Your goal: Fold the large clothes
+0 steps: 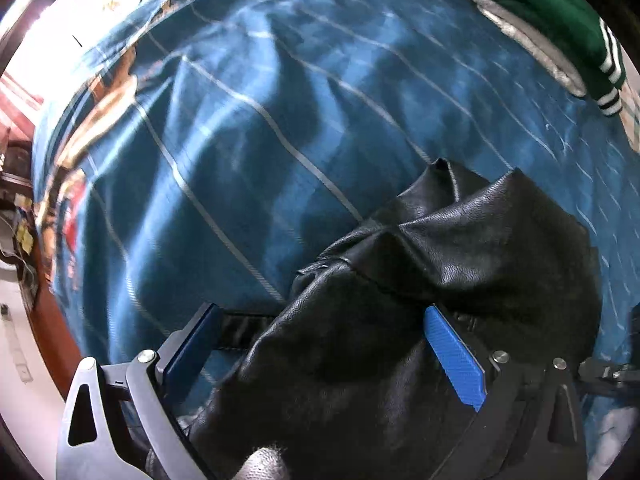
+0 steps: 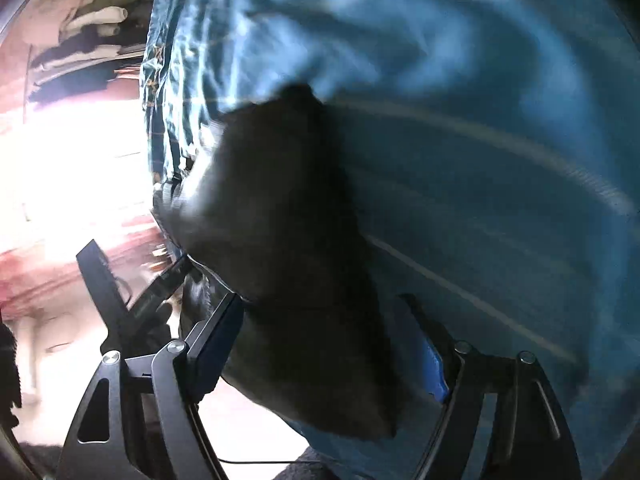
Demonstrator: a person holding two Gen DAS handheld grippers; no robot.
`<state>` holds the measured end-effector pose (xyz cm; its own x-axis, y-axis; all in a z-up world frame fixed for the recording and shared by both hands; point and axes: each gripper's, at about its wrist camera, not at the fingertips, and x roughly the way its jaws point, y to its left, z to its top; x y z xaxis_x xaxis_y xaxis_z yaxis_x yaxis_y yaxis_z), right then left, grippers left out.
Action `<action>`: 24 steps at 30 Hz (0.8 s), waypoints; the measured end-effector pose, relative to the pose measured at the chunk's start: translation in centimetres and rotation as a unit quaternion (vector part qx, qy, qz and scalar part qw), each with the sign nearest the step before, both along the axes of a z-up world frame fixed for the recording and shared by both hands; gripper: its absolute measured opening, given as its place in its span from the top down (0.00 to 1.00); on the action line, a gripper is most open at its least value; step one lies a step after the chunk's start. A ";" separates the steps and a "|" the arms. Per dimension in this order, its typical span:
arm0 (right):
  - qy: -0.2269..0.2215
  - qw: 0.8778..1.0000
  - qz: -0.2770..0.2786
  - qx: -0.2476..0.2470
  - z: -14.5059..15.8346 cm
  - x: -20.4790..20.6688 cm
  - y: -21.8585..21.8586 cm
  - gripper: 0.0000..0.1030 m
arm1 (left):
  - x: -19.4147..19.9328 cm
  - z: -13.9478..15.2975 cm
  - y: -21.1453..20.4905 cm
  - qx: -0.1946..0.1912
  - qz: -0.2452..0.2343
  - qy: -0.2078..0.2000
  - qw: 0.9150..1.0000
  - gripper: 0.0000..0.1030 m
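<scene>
A black leather-look jacket (image 1: pixel 440 264) lies bunched on the blue striped bedspread (image 1: pixel 240 140). In the left wrist view my left gripper (image 1: pixel 320 332) stands wide open, its blue pads (image 1: pixel 456 356) on either side of a fold of the jacket, which drapes between the fingers. In the right wrist view my right gripper (image 2: pixel 328 344) is also open, with a part of the black jacket (image 2: pixel 280 208) lying between and over its fingers. The right view is blurred by motion.
A green jacket with white-striped cuffs and grey lining (image 1: pixel 560 32) lies at the far right of the bed. The bed's left edge drops to a wooden frame (image 1: pixel 52 320) and pale floor. Shelves of folded clothes (image 2: pixel 80 32) stand beyond the bed.
</scene>
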<state>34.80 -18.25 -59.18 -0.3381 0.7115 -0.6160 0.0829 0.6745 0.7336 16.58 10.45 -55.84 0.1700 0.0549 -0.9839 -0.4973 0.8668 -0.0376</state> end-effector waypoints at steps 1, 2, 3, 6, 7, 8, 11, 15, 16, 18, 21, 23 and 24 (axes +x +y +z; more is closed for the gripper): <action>0.005 1.000 -0.008 0.025 -0.7 0.0 -0.1 0.22 | -0.1 -0.2 0.2 -0.007 0.002 -0.003 1.000 0.00; 0.013 0.998 -0.014 0.059 -1.5 0.2 0.2 0.22 | -0.2 -0.3 0.4 -0.015 0.003 -0.006 1.000 0.00; 0.016 0.996 -0.008 0.086 -2.0 0.4 1.0 0.21 | -0.4 -0.4 0.6 -0.022 0.003 -0.010 1.000 0.00; -0.006 0.994 0.035 0.104 -2.3 0.9 3.8 0.20 | -1.0 -0.8 1.1 -0.036 0.005 -0.015 0.999 0.00; -0.007 0.994 0.043 0.103 -2.2 1.0 4.3 0.20 | -1.1 -0.9 1.2 -0.038 0.006 -0.015 0.999 0.00; -0.010 0.994 0.049 0.099 -2.0 1.2 4.8 0.20 | -1.2 -1.0 1.4 -0.039 0.006 -0.016 0.999 0.00; -0.036 0.993 0.064 0.095 0.1 1.1 5.2 0.23 | -1.5 -0.9 1.6 -0.040 0.007 -0.018 0.999 0.00; -0.055 0.984 0.061 0.156 4.6 0.4 4.5 0.32 | -2.8 -0.8 2.4 -0.048 0.021 -0.018 0.998 0.00; -0.040 0.982 0.053 0.179 4.9 0.2 4.3 0.32 | -3.1 -0.8 2.6 -0.049 0.023 -0.018 0.998 0.00; -0.018 0.981 0.033 0.189 4.0 0.3 4.1 0.30 | -3.6 -0.9 2.9 -0.050 0.030 -0.016 0.998 0.00; 0.008 0.991 0.007 0.130 0.5 0.9 4.2 0.30 | -4.1 -0.6 3.2 -0.061 0.037 -0.022 0.997 0.00; 0.013 0.994 0.004 0.108 -1.5 1.2 4.1 0.30 | -4.4 -0.1 3.1 -0.056 0.042 -0.019 0.997 0.00; 0.017 0.993 -0.007 0.120 -1.9 1.2 3.9 0.32 | -4.9 0.4 3.2 -0.051 0.048 -0.022 0.997 0.00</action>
<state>36.00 -14.37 -61.04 -0.3455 0.8409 -0.4166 0.1178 0.4793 0.8697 11.72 13.65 -55.46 0.2121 -0.0275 -0.9769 -0.5739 0.8056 -0.1473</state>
